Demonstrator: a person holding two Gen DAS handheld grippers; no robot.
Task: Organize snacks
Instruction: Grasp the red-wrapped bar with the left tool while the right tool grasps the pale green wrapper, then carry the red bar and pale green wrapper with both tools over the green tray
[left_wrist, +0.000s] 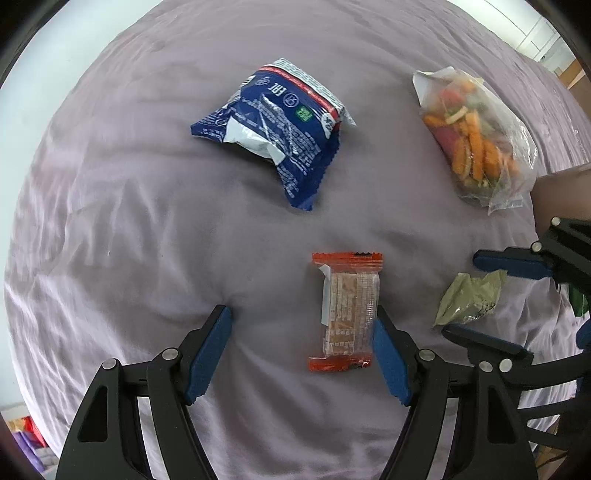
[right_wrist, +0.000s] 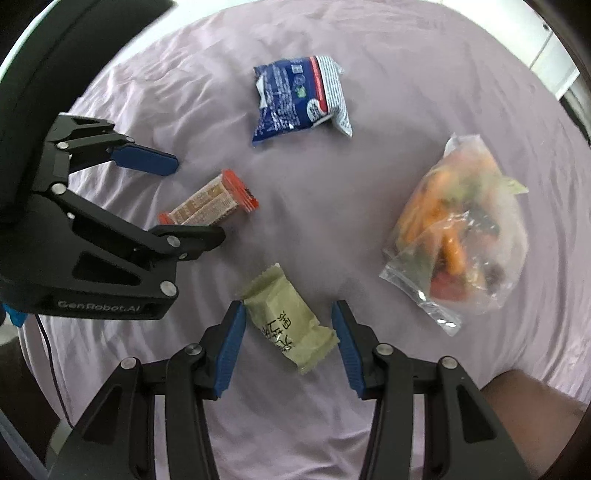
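An orange-ended snack bar (left_wrist: 347, 314) lies on the lilac cloth (left_wrist: 147, 221) between the fingers of my left gripper (left_wrist: 301, 317), close against the right pad. The jaws stand open, the left pad well clear of the bar. A pale green packet (right_wrist: 288, 325) lies between the fingers of my right gripper (right_wrist: 288, 308). Its left pad is at the packet's corner, its right pad a little apart, so that gripper is open too. Further off lie a crumpled blue packet (left_wrist: 280, 125) and a clear bag of orange and red snacks (right_wrist: 454, 236). Each wrist view shows the other gripper over its own snack.
The cloth (right_wrist: 332, 177) is wrinkled and covers a rounded surface that drops away at the far edges. A person's forearm (right_wrist: 535, 398) shows at the lower right. A thin cable (right_wrist: 48, 354) hangs at the left. Coloured items (left_wrist: 26, 439) lie beyond the cloth's lower left edge.
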